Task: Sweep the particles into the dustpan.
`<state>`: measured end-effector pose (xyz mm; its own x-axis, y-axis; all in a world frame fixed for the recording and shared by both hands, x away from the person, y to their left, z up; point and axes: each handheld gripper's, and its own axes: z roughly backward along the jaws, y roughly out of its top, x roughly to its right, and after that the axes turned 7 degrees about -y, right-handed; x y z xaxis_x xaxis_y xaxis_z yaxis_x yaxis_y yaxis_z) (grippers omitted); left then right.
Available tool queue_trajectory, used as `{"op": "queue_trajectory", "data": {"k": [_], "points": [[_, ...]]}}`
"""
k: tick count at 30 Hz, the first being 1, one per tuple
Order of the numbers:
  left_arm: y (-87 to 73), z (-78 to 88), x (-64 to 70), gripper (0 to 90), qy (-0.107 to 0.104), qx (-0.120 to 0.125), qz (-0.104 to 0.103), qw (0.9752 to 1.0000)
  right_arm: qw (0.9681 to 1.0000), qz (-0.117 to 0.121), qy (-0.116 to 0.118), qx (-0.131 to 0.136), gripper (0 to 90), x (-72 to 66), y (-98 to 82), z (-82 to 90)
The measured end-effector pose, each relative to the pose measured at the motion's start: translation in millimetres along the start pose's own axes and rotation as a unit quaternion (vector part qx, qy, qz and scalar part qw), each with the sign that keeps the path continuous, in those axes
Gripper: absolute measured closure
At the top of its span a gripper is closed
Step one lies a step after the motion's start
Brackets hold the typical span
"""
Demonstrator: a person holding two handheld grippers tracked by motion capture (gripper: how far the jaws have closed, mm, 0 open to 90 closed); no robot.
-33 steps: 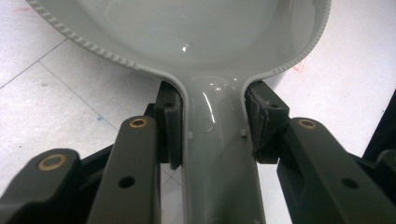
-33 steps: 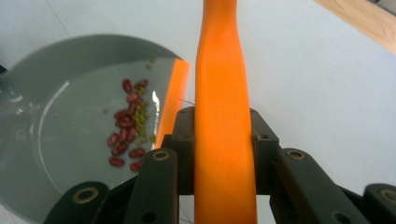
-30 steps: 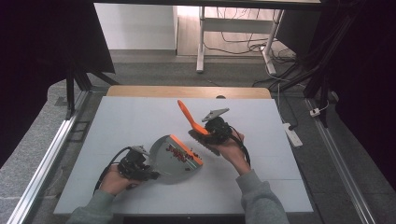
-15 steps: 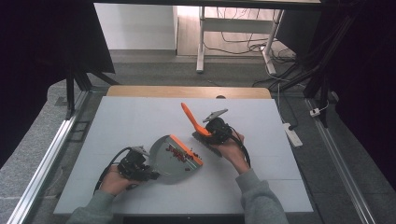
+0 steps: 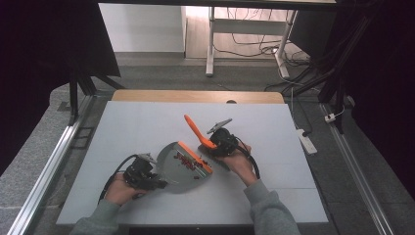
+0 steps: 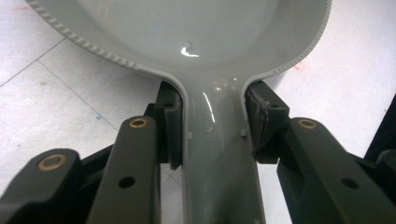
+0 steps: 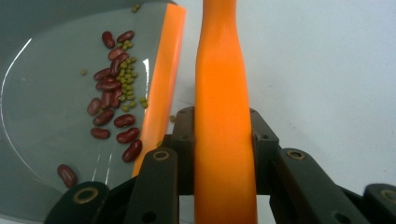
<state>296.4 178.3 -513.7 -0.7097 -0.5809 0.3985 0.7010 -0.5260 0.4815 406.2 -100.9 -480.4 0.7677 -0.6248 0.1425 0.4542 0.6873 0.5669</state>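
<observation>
- The left gripper (image 5: 147,177) sits near the table's (image 5: 274,122) front-left corner, its jaws clamped on the handle of the grey dustpan (image 5: 178,166); in the left gripper view both pads press the handle's sides (image 6: 219,154).
- The dustpan lies flat toward the table's front edge, its orange lip (image 5: 195,156) facing the right gripper.
- Red beans (image 7: 108,100) and small green beans (image 7: 125,79) lie inside the pan against the lip.
- The right gripper (image 5: 218,142) is clenched on an orange brush handle (image 7: 223,116), held just beside the lip.
</observation>
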Motion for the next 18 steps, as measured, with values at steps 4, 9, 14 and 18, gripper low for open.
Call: {"op": "queue_trajectory", "data": {"k": [4, 9, 14, 18], "points": [[0.1, 0.0, 0.6, 61.2, 0.0, 0.0, 0.0, 1.0, 1.0, 0.005, 0.003, -0.002, 70.4, -8.9, 2.1, -0.4], [0.1, -0.1, 0.3, 61.3, 0.0, 0.0, 0.0, 1.0, 0.9999, 0.005, 0.012, 0.001, 70.4, -13.1, 2.7, -0.9], [0.0, -0.3, 0.1, 61.2, -0.001, 0.0, 0.0, 1.0, 0.9997, -0.002, 0.024, 0.005, 70.4, -15.6, 3.0, -1.0], [0.0, -0.3, 0.2, 61.2, 0.0, 0.0, 0.001, 1.0, 0.9993, -0.005, 0.035, 0.012, 70.4, -18.6, 4.2, -0.1]]}}
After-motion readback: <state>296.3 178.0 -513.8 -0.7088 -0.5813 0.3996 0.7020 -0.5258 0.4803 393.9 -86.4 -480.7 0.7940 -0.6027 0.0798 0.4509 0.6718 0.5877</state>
